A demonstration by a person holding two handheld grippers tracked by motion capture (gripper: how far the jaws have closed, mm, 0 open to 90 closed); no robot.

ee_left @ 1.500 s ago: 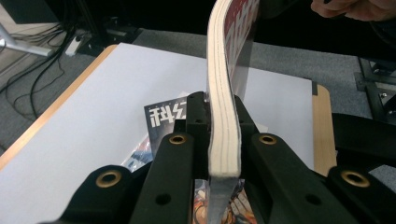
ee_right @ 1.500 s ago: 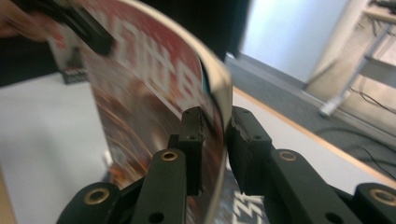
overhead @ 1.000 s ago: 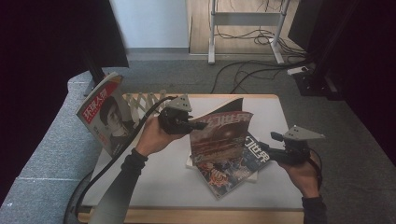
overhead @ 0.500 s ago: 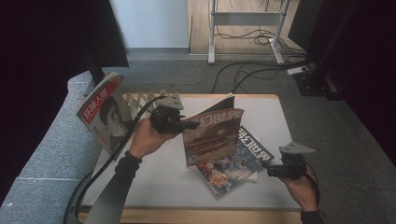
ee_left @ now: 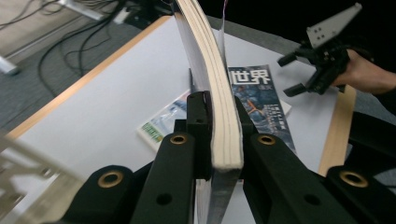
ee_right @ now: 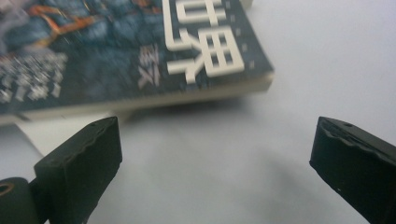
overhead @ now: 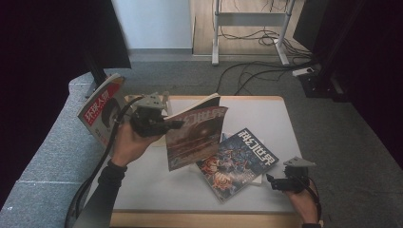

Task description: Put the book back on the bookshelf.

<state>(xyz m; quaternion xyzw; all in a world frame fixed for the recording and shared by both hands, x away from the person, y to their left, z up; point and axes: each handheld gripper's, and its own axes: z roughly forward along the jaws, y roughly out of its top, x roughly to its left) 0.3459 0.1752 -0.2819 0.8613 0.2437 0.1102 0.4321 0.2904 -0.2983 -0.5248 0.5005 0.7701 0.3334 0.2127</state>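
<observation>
1. Since the earlier frame, my left claw (overhead: 177,124) carried the red magazine (overhead: 196,135) a little leftward, toward the rack (overhead: 102,110), while my right claw (overhead: 269,180) sank to the table (overhead: 266,111) and its jaws have just been opening, with nothing between them.
2. Left claw is clenched on the red magazine, which hangs in the air over the table's left half.
3. It looks light and floppy; the pages bend. I judge that a hold near the spine is best, because a glossy cover can slip.
4. Next to the right, the blue magazine (overhead: 237,161) lies flat on another one, beside my released right claw.
5. Left gripper view shows the page edges (ee_left: 219,112) pinched between the pads; the high view does not. Right gripper view shows the blue magazine's corner (ee_right: 243,70) raised from the table.
</observation>
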